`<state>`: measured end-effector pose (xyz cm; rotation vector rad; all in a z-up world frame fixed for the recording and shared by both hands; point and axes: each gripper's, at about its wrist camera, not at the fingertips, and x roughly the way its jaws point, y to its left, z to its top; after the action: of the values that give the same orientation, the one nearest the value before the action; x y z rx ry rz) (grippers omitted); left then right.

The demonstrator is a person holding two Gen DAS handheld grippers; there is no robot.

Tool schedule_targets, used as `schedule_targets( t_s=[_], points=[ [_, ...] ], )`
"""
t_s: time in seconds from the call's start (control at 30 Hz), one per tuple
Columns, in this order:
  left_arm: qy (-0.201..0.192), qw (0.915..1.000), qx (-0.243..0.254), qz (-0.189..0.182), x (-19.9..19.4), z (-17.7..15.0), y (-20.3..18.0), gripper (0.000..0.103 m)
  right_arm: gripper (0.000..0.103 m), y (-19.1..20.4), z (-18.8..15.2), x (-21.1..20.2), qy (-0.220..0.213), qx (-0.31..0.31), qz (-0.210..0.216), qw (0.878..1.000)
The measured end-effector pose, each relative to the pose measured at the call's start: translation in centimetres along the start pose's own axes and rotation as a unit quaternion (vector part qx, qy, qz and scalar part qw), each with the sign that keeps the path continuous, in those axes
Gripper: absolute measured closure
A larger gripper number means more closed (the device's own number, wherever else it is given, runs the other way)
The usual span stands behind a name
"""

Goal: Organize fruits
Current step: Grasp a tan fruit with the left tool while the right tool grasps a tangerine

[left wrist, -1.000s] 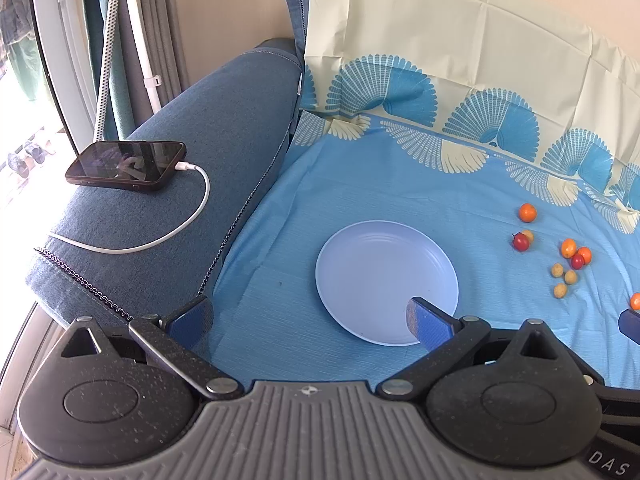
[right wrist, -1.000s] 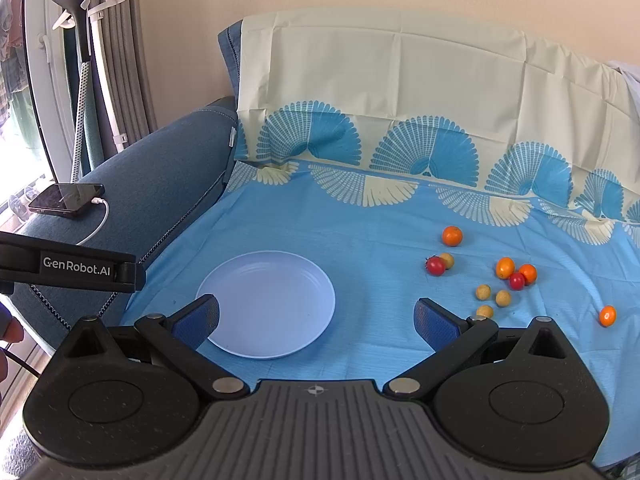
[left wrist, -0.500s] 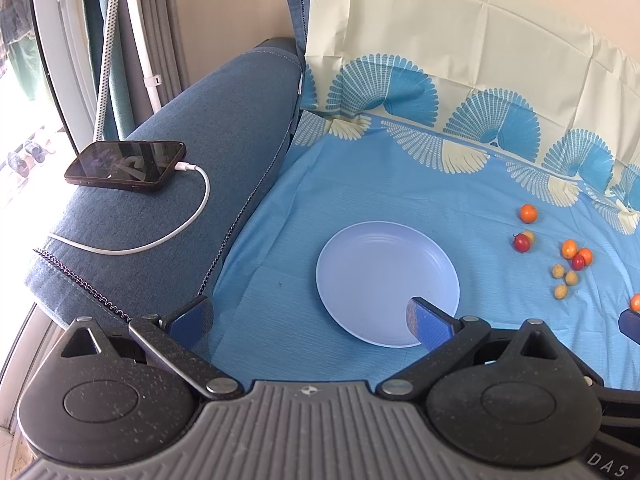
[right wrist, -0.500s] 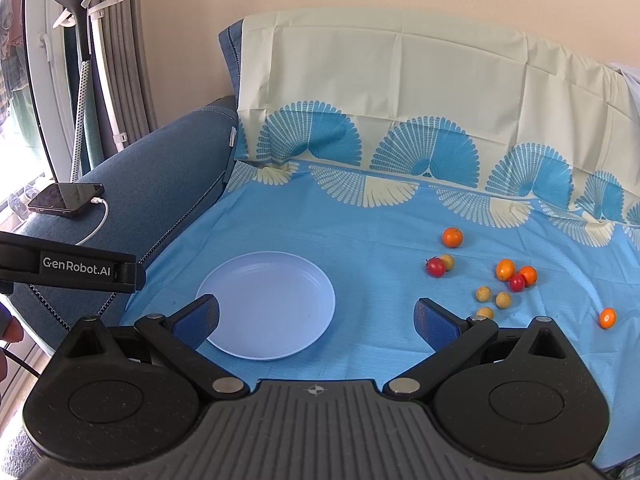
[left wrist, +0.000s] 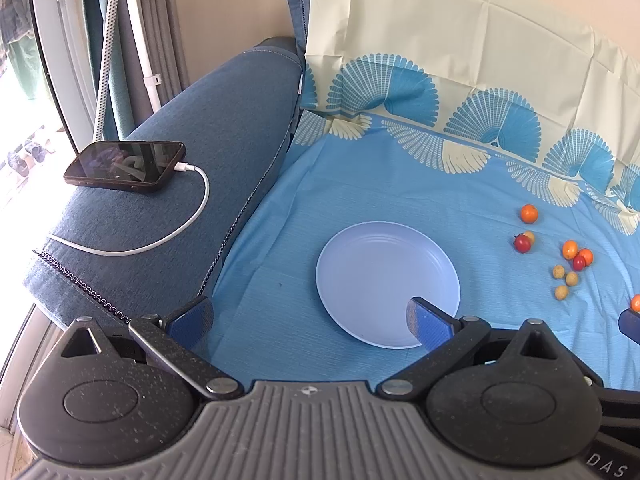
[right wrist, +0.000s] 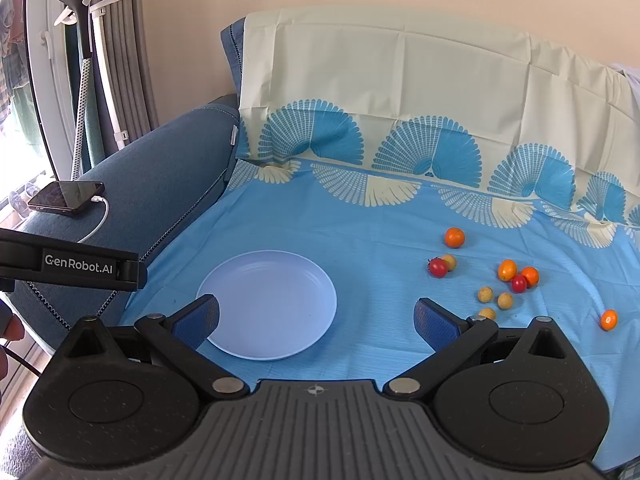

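Note:
An empty pale blue plate (left wrist: 387, 284) (right wrist: 267, 305) lies on the blue patterned sheet (right wrist: 360, 232). Several small fruits lie to its right: an orange one (right wrist: 455, 237), a red one (right wrist: 438, 267), a cluster of orange and red ones (right wrist: 518, 276), yellow ones (right wrist: 485, 294), and a lone orange one (right wrist: 609, 319). They also show in the left wrist view (left wrist: 570, 258). My left gripper (left wrist: 308, 320) is open and empty, above the plate's near left edge. My right gripper (right wrist: 316, 316) is open and empty, above the plate's near right edge.
A blue sofa armrest (left wrist: 192, 168) on the left carries a black phone (left wrist: 126, 166) with a white charging cable (left wrist: 160, 236). A cream and blue cloth covers the backrest (right wrist: 400, 92). A garment steamer stand (right wrist: 82, 60) and curtains are at far left.
Both views have barely shifted. Both grippers stay open and nothing on the sheet has moved.

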<state>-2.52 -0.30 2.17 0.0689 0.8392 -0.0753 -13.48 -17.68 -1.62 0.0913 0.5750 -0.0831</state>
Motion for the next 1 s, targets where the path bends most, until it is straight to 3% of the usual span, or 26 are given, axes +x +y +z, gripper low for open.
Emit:
schedule_targets(
  t_s=[0.4, 0.67, 0.8, 1.0],
  points=[
    [0.001, 0.9998, 0.015, -0.012, 0.0, 0.0, -0.8, 0.000, 0.000, -1.1, -0.2, -0.3, -0.014, 0.015, -0.003, 1.000],
    [0.004, 0.9996, 0.022, -0.017, 0.2, 0.2, -2.6, 0.000, 0.000, -3.5, -0.2, -1.0, -0.046, 0.041, -0.010, 0.998],
    [0.006, 0.9993, 0.031, -0.019, 0.6, 0.5, -4.2, 0.000, 0.000, -5.2, -0.3, -1.4, -0.066, 0.054, -0.032, 0.996],
    [0.001, 0.9978, 0.056, -0.034, 1.6, 1.1, -8.6, 0.000, 0.000, -10.3, -1.3, -1.3, -0.075, 0.086, -0.098, 0.989]
  ],
)
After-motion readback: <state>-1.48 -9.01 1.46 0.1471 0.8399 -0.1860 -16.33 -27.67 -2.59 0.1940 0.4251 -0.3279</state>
